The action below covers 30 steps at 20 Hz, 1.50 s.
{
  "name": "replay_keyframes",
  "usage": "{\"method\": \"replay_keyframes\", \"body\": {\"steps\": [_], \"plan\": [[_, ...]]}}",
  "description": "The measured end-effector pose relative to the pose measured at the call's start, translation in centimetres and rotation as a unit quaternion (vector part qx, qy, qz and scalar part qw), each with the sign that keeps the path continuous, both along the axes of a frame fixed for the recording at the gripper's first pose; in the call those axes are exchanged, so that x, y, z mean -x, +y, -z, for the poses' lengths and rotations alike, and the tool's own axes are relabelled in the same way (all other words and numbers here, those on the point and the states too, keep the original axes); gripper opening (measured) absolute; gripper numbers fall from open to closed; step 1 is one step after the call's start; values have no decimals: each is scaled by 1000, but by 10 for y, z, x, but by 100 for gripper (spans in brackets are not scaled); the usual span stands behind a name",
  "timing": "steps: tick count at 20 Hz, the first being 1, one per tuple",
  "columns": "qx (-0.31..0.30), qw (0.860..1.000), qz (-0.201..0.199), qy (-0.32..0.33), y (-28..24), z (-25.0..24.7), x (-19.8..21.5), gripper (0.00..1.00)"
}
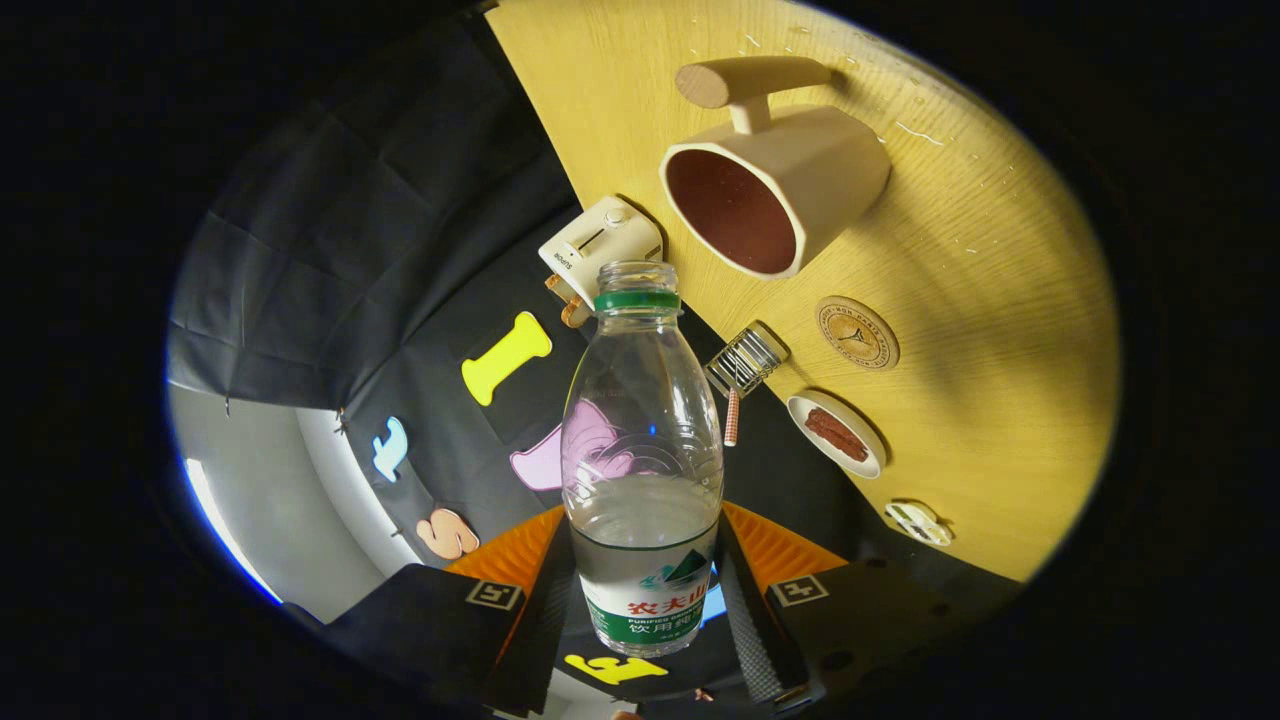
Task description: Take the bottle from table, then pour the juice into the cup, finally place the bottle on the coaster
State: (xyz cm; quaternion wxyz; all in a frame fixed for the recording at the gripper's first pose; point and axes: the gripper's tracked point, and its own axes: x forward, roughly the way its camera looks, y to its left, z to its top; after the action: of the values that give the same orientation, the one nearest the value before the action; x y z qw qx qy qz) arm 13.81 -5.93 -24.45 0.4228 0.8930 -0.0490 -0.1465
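Right between the two fingers sits the bottle [642,460], uncapped and partly filled with clear liquid; the gripper [645,590] is clamped on its lower body from both sides. Its open mouth points toward the cup [775,185] on the wooden table [1000,330], with the round coaster [857,333] just beside the cup
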Motion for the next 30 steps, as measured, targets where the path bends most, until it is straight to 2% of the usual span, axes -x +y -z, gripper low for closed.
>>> {"method": "replay_keyframes", "body": {"steps": [4,8,10,14,20,22,24,27,30], "plan": [[102,994,-38,25,6,7,4,75],[214,973,-75,46,11,8,7,74],[280,954,-96,53,15,6,8,74],[404,903,-123,77,20,2,13,74],[518,838,-128,110,20,-4,21,74],[562,806,-139,122,24,-8,14,75],[614,764,-147,134,29,-11,8,74],[688,691,-150,163,23,-16,3,75],[758,606,-142,195,14,-23,-5,75]]}}
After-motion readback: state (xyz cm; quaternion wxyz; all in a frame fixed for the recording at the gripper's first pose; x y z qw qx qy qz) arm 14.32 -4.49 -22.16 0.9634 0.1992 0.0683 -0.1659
